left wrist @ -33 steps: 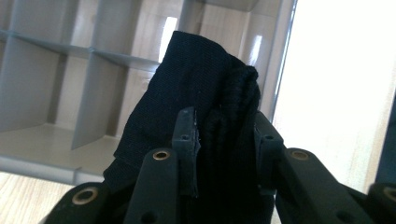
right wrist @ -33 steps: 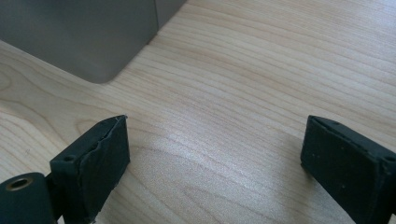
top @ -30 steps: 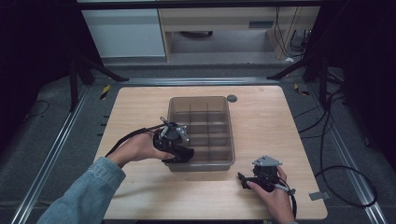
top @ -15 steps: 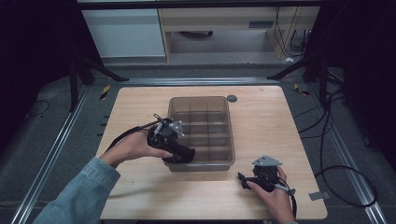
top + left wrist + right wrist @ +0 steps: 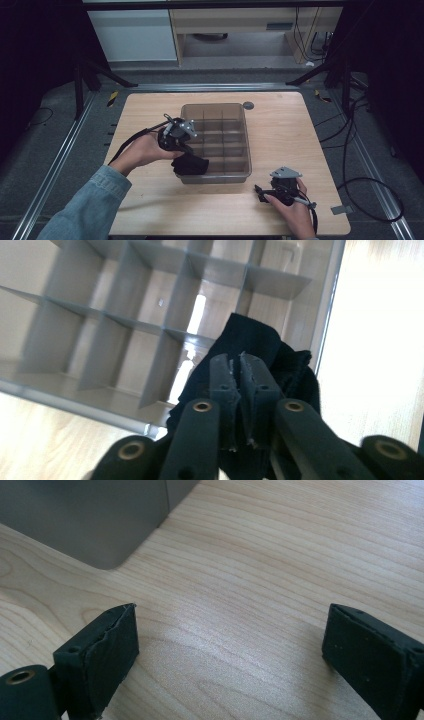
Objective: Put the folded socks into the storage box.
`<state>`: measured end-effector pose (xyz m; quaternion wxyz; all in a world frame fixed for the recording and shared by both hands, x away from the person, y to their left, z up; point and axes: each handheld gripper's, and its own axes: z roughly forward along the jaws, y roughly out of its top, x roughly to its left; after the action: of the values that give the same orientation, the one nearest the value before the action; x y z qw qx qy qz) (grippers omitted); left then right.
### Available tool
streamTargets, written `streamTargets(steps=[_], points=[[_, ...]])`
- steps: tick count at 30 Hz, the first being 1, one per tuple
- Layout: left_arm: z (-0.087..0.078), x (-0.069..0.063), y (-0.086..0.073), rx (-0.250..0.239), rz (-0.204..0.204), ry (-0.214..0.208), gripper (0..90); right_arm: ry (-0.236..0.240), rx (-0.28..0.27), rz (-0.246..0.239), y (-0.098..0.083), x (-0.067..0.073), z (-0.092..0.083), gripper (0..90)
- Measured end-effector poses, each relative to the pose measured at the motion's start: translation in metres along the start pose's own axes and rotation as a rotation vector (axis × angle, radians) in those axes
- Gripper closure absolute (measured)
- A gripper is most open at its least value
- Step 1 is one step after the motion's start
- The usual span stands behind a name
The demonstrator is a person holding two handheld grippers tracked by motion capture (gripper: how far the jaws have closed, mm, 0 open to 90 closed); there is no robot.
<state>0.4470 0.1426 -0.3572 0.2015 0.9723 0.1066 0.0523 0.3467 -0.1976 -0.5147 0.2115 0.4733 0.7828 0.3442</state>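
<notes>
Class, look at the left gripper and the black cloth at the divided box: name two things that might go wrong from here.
1. The black cloth lies bunched over the near corner of the divided box, partly across a divider and the rim, so it may spill out instead of settling in one compartment.
2. The left gripper, whose jaws have just been closing, looks almost shut with cloth around its tips; it may snag the fabric and drag it out.

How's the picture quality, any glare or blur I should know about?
High view: the table is evenly lit, the room around it dark. Left gripper view: soft overall, with a bright glare streak on the organizer box floor; the black cloth shows little detail. Right gripper view: wood grain sharp, near jaws slightly soft.
</notes>
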Motion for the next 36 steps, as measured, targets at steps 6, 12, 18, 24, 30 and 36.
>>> streamTargets(steps=[6,12,18,24,30,36], points=[[0.022,-0.001,-0.004,0.053,0.004,-0.001,87.9,0.000,0.000,0.000,0.000,0.000,0.000,8.1],[0.039,-0.005,-0.010,0.074,0.003,0.004,89.3,0.000,0.000,0.000,0.000,0.000,0.000,8.1],[0.051,-0.011,-0.017,0.075,0.011,0.024,89.5,0.000,0.000,0.000,0.000,0.000,0.000,8.1],[0.062,-0.013,-0.023,0.069,-0.014,0.000,89.6,-0.001,0.001,0.000,0.000,0.001,0.000,8.1],[0.072,-0.016,-0.023,0.097,-0.008,-0.005,89.6,0.001,0.001,-0.006,0.000,0.001,0.000,8.0],[0.049,-0.015,-0.023,0.043,-0.017,0.017,89.9,0.001,0.001,-0.006,0.000,0.001,0.000,8.1]])
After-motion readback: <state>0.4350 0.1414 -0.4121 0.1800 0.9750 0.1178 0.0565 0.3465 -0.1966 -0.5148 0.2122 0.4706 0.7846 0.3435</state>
